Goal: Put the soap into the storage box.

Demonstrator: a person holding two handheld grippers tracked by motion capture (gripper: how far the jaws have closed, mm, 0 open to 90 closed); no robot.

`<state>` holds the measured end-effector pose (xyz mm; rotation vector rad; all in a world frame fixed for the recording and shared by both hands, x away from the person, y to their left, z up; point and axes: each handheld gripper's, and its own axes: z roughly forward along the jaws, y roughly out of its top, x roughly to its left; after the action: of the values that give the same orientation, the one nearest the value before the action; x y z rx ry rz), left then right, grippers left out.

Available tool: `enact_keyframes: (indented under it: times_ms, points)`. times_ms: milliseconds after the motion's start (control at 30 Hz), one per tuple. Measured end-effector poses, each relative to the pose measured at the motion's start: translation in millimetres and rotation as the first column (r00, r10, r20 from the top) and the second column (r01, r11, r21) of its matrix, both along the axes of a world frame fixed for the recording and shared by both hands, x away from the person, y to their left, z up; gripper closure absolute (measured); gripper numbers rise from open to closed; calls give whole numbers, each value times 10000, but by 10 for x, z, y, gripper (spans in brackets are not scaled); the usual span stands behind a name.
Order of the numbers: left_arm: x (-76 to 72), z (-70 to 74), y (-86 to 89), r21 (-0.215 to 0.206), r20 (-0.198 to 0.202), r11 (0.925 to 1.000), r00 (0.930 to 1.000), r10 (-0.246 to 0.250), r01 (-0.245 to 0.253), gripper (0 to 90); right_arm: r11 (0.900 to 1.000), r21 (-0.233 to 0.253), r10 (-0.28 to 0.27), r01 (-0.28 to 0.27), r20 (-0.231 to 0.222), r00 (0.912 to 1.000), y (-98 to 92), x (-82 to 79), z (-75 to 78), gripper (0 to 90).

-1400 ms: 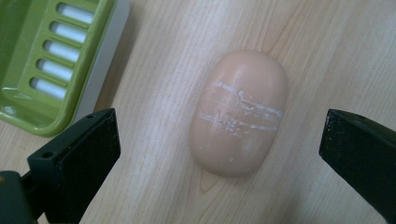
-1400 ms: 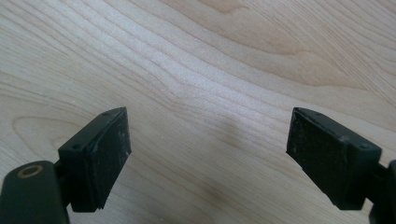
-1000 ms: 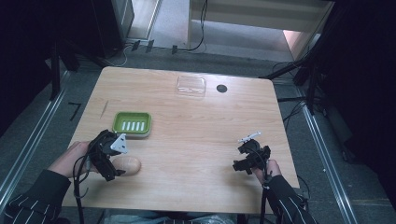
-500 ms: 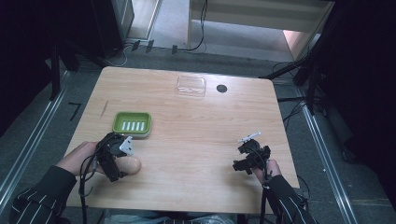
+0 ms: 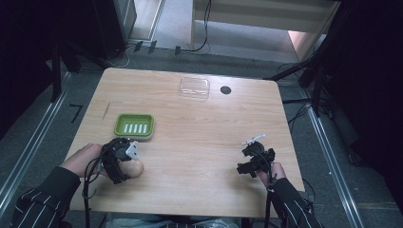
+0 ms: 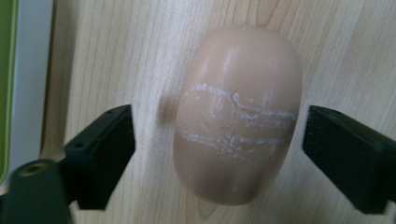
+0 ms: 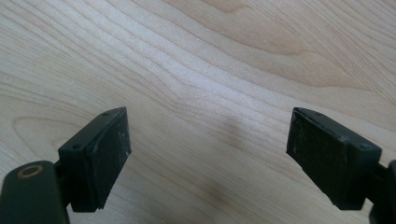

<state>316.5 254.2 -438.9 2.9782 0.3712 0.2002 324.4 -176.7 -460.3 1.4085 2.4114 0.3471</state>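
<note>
— Two grippers over the counter (image 5: 199, 123). How do the fingers of the left gripper (image 6: 218, 144) stand?

— Wide apart, one on each side of the bar of soap (image 6: 237, 116), and neither touches it. There is a gap at both flanks in the left gripper view.

— Where is the soap lying?

— Flat on the wood, near the front left edge, its pale peach top streaked with white marks. From the high view the left gripper (image 5: 116, 159) hangs right over it, and the soap (image 5: 134, 168) peeks out at its right side.

— And the green soap dish (image 5: 134, 126)?

— Just beyond the soap, apart from it, with white ribs in its hollow.

— The right gripper (image 7: 208, 154)?

— Fingers spread wide over bare wood, holding nothing, at the front right, well apart from the soap. A clear box (image 5: 194, 87) sits near the far edge.
</note>
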Motion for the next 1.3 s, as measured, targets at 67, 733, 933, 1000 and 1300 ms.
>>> enact_keyframes:
  times_ms: [67,733,933,1000,1300]
  points:
    - [-2,-5,1,3,66,10000,10000,0,0,133,10000,53,-16,16,19,10000,2,-6,0,143]
    - [-24,-29,-39,237,-280,9996,9995,-126,133,275,10000,44,-1,1,9,10000,0,-8,7,143]
    - [-22,-35,-48,292,-365,9996,9993,10,1,290,10000,54,10,-10,20,10000,-5,-7,7,143]
    - [-21,-35,-48,288,-384,9996,9993,14,-3,290,10000,39,7,-7,18,10000,-4,-7,8,143]
    - [-13,-40,-49,314,-513,9995,9987,79,-63,301,10000,48,-4,4,11,10000,0,-8,7,143]
